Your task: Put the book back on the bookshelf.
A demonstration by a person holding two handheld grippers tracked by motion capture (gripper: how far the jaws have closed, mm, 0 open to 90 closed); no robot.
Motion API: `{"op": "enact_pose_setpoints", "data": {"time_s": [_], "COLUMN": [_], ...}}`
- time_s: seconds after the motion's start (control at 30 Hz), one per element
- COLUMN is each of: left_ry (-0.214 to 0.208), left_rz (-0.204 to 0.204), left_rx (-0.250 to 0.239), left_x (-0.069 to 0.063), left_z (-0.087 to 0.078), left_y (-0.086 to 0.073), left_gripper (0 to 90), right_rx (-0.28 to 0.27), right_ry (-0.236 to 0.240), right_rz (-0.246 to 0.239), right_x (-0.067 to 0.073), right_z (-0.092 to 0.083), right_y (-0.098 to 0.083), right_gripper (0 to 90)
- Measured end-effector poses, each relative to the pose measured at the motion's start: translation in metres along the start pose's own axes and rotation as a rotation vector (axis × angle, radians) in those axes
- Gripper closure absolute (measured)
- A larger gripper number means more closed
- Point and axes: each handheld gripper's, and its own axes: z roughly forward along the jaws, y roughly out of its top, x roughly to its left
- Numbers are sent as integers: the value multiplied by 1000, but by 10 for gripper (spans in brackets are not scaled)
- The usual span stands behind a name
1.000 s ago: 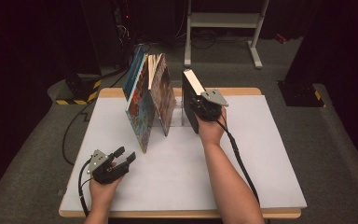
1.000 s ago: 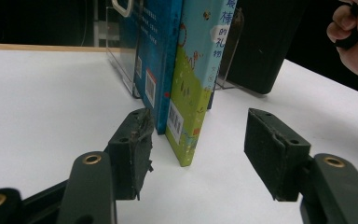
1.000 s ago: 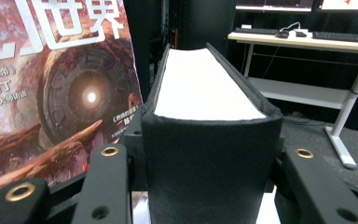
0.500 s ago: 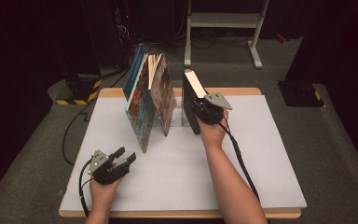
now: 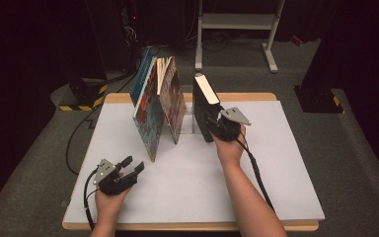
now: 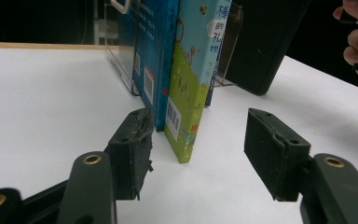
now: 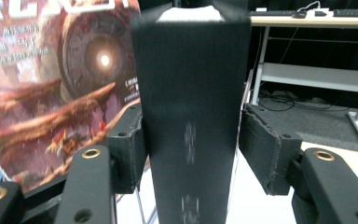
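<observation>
right tool (image 7: 191, 140): jaws just opening, spread round the black book (image 5: 205, 106), barely clear
left tool (image 5: 128, 170): spread, idle on the surface (image 5: 276, 163)
advice: it needed to back straight off; book kept upright

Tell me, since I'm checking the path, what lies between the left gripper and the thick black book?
In the high view, bare white tabletop, then the leaning colourful picture books, separate the left gripper from the thick black book.

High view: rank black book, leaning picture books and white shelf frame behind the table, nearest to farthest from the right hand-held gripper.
1. Black book: upright at table centre, between the jaws of the right hand-held gripper.
2. Leaning picture books: left of the black book.
3. White shelf frame: on the floor beyond the table's far edge.
</observation>
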Motion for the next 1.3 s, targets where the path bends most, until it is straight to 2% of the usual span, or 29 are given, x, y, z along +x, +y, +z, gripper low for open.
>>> {"op": "enact_pose_setpoints", "data": {"time_s": [0.33,0.63,0.7,1.0,1.3], "left_ry": [4,5,5,8,8], "left_rz": [-3,-2,-1,-2,-1], "left_rx": [4,3,4,3,2], "left_x": [1,1,2,2,2], "left_z": [0,1,1,0,0], "left_y": [-1,-2,-2,-1,-1], "left_gripper": [414,413,413,413,414], "right_rx": [57,99,98,94,96], "right_ry": [7,2,-3,-47,-64], "right_rz": [-7,8,-6,-19,-20], "right_x": [2,0,1,9,16], "right_z": [2,5,5,6,10], "right_y": [-19,-33,-35,-34,-32], "right_gripper": [438,464,508,524,523]}}
